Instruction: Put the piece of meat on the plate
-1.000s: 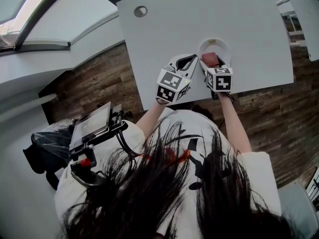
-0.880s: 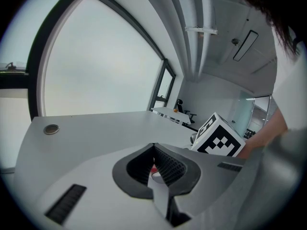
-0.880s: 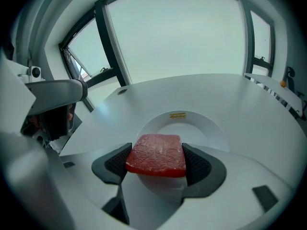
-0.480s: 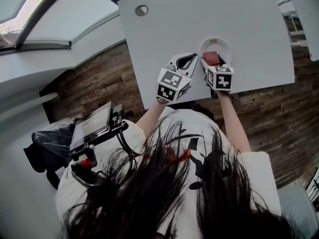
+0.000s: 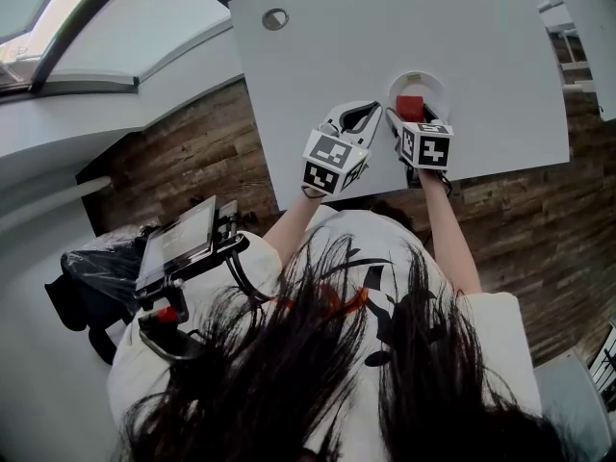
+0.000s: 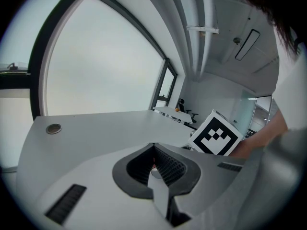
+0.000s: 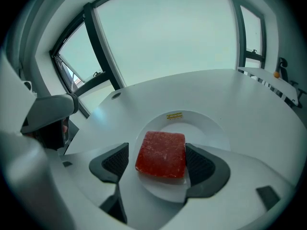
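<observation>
1. Now the right tongs (image 7: 156,153) stand wide apart, having just been opening, and the piece of meat (image 7: 161,147) sits unclamped between their pads.
2. Red and blocky, it lies flat on the white plate (image 7: 206,128), toward the six o'clock edge, with a yellow label (image 7: 174,116) at twelve.
3. Beside it, at the plate's eight o'clock in the head view, the left tongs (image 6: 154,163) are closed together and empty over the grey tabletop (image 5: 481,56).

Place: looks like an office | worktop (image 5: 337,65): white desk, round cable grommet (image 5: 275,18) | floor (image 5: 192,152): wood planks | windows (image 7: 168,37): tall, dark-framed | far back: another white desk (image 6: 168,112), swivel chair (image 6: 184,110) | ceiling: strip light (image 6: 247,44)
</observation>
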`<action>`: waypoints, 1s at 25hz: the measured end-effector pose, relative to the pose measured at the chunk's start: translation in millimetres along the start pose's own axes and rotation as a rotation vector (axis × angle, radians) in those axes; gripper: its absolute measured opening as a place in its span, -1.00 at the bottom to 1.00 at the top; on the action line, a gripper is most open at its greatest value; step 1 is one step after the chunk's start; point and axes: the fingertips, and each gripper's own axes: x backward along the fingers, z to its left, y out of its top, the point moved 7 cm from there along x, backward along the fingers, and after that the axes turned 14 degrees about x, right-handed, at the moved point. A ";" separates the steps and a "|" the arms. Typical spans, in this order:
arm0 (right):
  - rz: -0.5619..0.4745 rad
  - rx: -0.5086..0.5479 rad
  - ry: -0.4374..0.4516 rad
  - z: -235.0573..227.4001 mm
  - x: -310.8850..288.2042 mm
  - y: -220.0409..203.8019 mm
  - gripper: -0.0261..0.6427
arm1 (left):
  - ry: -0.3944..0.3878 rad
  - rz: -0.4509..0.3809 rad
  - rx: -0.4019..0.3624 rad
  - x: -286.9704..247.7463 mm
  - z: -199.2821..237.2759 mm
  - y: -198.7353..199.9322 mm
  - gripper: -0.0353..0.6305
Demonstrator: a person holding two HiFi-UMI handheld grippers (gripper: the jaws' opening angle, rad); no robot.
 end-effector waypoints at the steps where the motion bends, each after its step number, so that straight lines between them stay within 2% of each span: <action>1: -0.002 -0.002 0.002 -0.1 0.0 0.0 0.13 | 0.000 0.000 0.000 0.0 0.2 0.0 -0.88; 9: -0.044 -0.055 0.003 -5.7 3.3 4.4 0.13 | -0.001 0.003 -0.004 -0.1 0.8 -0.4 -0.88; 14: -0.136 -0.089 -0.024 -10.3 20.2 17.1 0.13 | -0.005 0.001 -0.008 0.6 1.7 -0.8 -0.88; 19: -0.231 -0.122 -0.001 -7.3 44.0 24.7 0.12 | -0.028 0.003 -0.019 0.2 -3.8 -0.4 -0.88; 20: -0.249 -0.134 -0.001 -6.4 49.4 25.5 0.10 | -0.033 0.003 -0.022 -0.1 -5.0 0.4 -0.88; 21: -0.267 -0.149 -0.004 -5.4 54.8 25.9 -0.10 | -0.038 0.003 -0.025 -0.2 -6.1 1.1 -0.88; 23: -0.297 -0.183 -0.003 -2.8 63.9 24.9 -0.15 | -0.048 0.005 -0.030 -0.4 -7.9 1.1 -0.88; 25: -0.324 -0.214 -0.001 -0.2 71.9 22.1 -0.39 | -0.056 0.010 -0.035 -0.2 -10.1 -0.3 -0.88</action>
